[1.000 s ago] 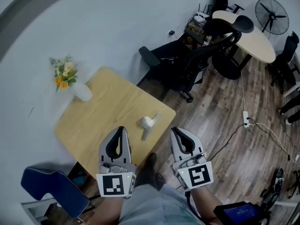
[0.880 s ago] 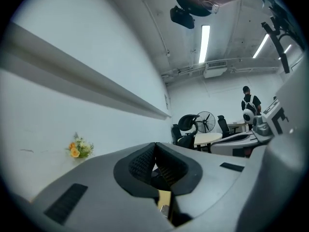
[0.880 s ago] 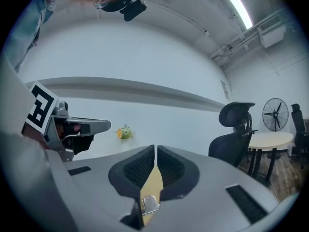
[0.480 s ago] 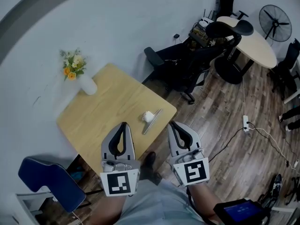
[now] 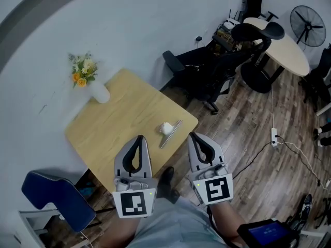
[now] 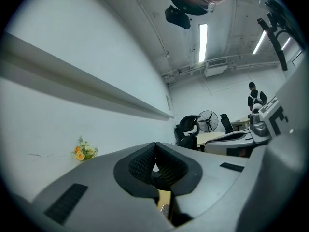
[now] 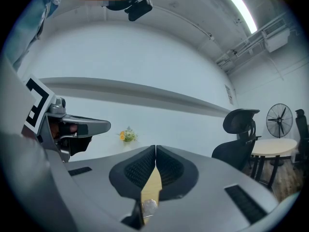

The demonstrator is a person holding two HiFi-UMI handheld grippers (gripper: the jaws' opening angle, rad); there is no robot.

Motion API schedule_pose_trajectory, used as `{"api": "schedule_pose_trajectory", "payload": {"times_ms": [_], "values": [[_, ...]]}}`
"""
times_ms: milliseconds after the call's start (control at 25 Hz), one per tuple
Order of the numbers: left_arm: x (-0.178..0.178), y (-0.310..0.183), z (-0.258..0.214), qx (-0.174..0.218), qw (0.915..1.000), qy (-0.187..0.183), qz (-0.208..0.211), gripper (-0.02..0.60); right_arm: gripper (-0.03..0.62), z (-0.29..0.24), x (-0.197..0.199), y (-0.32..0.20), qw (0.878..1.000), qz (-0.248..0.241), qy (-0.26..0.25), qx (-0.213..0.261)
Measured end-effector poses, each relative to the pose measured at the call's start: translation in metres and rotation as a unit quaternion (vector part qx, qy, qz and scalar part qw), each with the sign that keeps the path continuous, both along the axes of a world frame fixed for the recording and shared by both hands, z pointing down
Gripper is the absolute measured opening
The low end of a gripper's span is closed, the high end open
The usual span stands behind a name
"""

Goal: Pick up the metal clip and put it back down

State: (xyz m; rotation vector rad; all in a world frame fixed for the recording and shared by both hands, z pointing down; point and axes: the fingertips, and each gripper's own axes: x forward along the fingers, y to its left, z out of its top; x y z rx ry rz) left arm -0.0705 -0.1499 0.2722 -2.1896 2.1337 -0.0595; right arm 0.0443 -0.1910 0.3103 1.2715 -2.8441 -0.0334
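Plainly, the metal clip (image 5: pixel 169 130) lies flat on the wooden table (image 5: pixel 114 123) near its edge at five o'clock, touched by nothing. It sits about two o'clock from the tip of the left gripper (image 5: pixel 140 137) and ten o'clock from the tip of the right gripper (image 5: pixel 192 135). Both grippers hang near the person's body with their jaws pressed together on nothing, so I judge that the whole job is left: open one pair of jaws, reach the clip, lift it and set it down, although a clip already put back would look the same.
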Motion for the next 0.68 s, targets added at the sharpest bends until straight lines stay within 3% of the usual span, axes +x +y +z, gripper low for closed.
{"api": "schedule_pose_trajectory", "payload": {"times_ms": [680], "values": [[0.0004, -0.0057, 0.0067, -0.011, 0.9999, 0.003, 0.006, 0.018, 0.048, -0.0043, -0.0016, -0.0079, 1.0, 0.008, -0.027, 0.013]]}}
